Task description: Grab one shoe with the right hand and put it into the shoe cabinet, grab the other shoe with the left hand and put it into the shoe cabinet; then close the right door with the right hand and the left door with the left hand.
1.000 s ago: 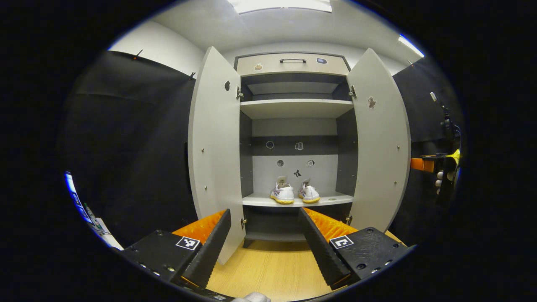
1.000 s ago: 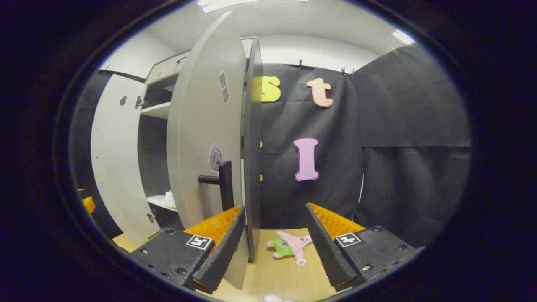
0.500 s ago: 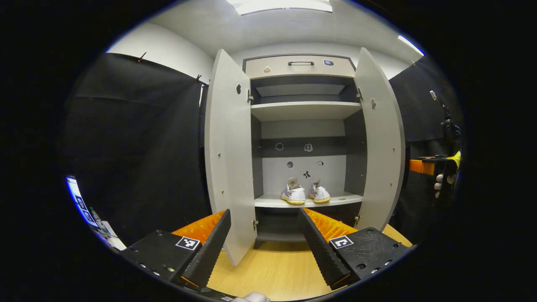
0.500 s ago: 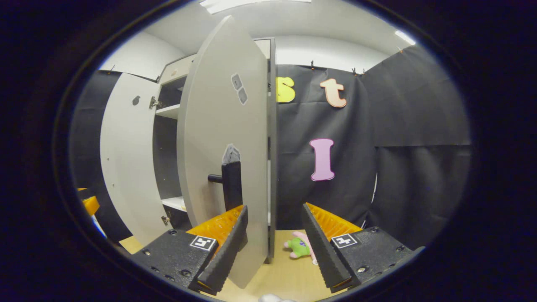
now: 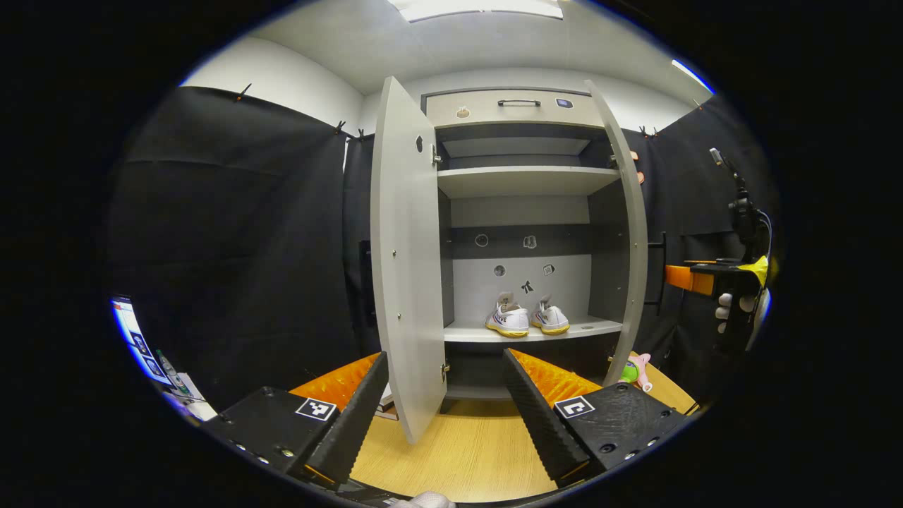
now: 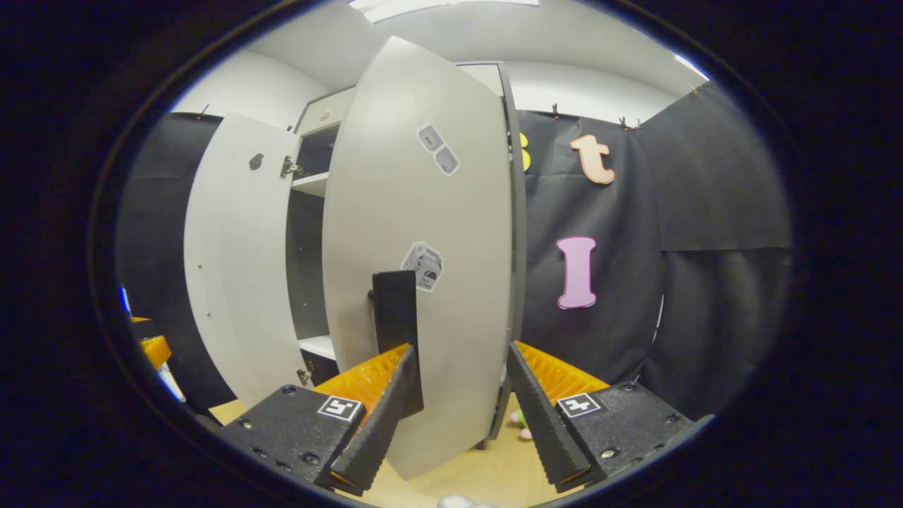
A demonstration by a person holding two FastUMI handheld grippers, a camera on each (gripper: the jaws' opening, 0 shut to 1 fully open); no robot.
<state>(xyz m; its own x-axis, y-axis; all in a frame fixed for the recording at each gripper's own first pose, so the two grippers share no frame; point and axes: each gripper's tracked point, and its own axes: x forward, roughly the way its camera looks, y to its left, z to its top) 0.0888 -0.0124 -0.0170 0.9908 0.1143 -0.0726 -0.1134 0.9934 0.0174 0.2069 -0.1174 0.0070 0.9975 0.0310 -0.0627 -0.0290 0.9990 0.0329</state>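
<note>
The right gripper (image 6: 462,416) is released, its jaws spread wide with nothing between them, and it faces the outer face of the right door (image 6: 423,240) from close by. Whether either finger touches the panel is hard to tell from this angle. The door's dark handle (image 6: 395,317) stands just above the left finger of that gripper. Two small stickers sit high on the panel and another sits just right of the handle. Past the door's bottom edge a small pink and green plush toy (image 6: 520,423) lies on the wooden floor (image 6: 487,473).

The left gripper (image 5: 444,409) is likewise released, its jaws apart and empty, held in front of the shoe cabinet (image 5: 522,212) and apart from it. The left door (image 5: 408,261) stands open, its lower edge between that gripper's fingers in the left gripper view. The right door appears nearly edge-on there, at the cabinet's right side. Both white shoes (image 5: 525,319) with yellow soles stand side by side on the lower shelf (image 5: 536,329), heels toward the camera. An upper shelf is bare, and a drawer with a dark handle tops the cabinet.

At the far right of the left gripper view, a hand (image 5: 730,310) holds the other gripper level with the right door's handle.
</note>
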